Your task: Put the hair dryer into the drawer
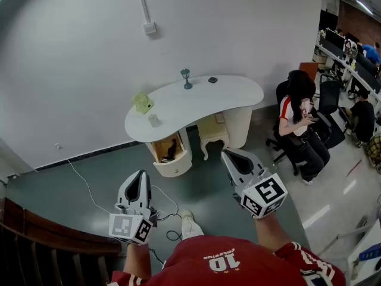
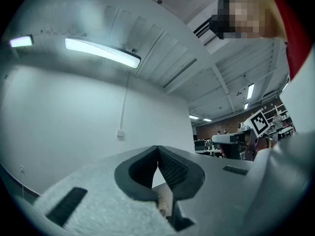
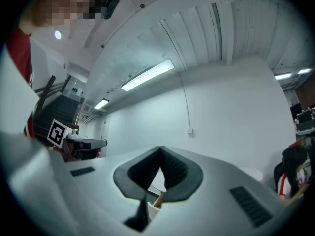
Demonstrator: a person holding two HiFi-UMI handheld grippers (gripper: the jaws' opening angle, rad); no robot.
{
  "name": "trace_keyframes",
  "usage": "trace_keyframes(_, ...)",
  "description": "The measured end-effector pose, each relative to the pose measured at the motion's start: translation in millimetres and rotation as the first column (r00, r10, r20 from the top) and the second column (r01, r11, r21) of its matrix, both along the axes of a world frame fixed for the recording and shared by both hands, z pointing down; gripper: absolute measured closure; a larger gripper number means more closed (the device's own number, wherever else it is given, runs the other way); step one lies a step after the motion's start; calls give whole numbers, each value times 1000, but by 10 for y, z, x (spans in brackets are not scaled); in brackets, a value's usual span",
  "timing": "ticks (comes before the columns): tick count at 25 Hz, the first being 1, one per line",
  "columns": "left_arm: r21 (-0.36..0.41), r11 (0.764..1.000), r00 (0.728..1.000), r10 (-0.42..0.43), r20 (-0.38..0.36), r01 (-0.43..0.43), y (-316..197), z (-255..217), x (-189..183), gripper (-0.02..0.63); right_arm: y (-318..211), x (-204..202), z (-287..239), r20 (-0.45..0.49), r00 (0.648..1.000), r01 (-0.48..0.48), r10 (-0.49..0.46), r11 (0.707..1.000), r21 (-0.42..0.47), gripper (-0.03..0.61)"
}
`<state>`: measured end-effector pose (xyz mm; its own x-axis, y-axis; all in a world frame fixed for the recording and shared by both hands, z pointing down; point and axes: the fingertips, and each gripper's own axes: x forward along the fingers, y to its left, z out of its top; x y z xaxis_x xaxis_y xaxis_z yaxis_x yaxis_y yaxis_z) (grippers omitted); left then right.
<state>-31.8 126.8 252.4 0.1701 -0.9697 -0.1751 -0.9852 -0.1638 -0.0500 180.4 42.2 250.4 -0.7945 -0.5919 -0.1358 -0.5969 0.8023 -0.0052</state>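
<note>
The white curved table (image 1: pixel 178 103) stands by the wall ahead of me. Below its left end a cream drawer (image 1: pixel 174 161) is pulled open, and a dark object (image 1: pixel 171 149) lies in it; I cannot tell whether that is the hair dryer. My left gripper (image 1: pixel 140 176) is over the floor short of the drawer, shut and empty, its tips meeting in the left gripper view (image 2: pixel 157 149). My right gripper (image 1: pixel 229 154) is level with it, further right, shut with nothing in it (image 3: pixel 160 150).
On the table stand a teal stemmed ornament (image 1: pixel 186 78), a small black item (image 1: pixel 212 80), a yellow-green object (image 1: pixel 142 103) and a small cup (image 1: pixel 153 120). A cream stool (image 1: pixel 212 133) sits under it. A cable (image 1: pixel 83 180) trails across the floor. A seated person (image 1: pixel 300 121) is at right.
</note>
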Motion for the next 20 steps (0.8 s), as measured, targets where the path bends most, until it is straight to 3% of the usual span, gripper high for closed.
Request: trace_keyframes(20, -8, 1000, 1000, -5, 3, 5, 112, 16, 35, 620, 115, 18, -23, -3, 1000, 18, -18, 1000, 0, 574)
